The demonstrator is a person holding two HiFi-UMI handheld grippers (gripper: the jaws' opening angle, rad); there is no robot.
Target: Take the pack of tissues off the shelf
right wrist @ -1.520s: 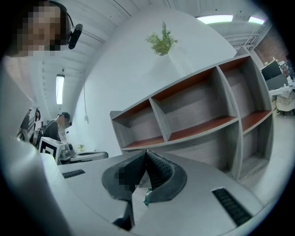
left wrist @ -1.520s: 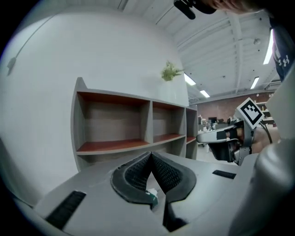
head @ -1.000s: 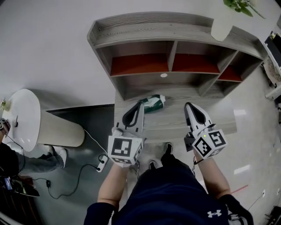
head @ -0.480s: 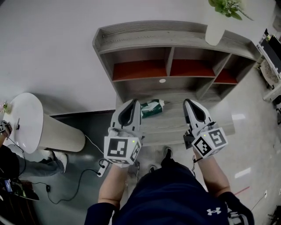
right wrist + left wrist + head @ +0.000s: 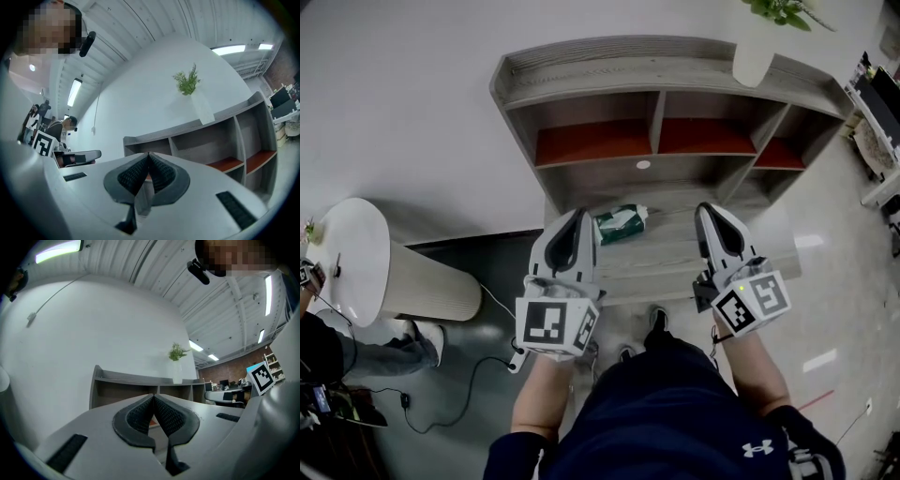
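Fingers [image 5: 139,414] meet, empty, on your left gripper [image 5: 578,216] and right gripper [image 5: 706,208] — the soft green-white tissue pack [image 5: 622,223] lies long-axis left-to-right on the wood-grain shelf [image 5: 675,251].

The shelf [image 5: 609,70] stands against the wall. The pack of tissues [image 5: 623,223] lies on its lower board [image 5: 661,258], in front of the compartments. The left gripper [image 5: 580,215] is just left of the pack, and the right gripper [image 5: 706,208] is well to its right. The vase [image 5: 753,56] stands on the top board, toward the right end. The round table [image 5: 352,253] stands left of the shelf
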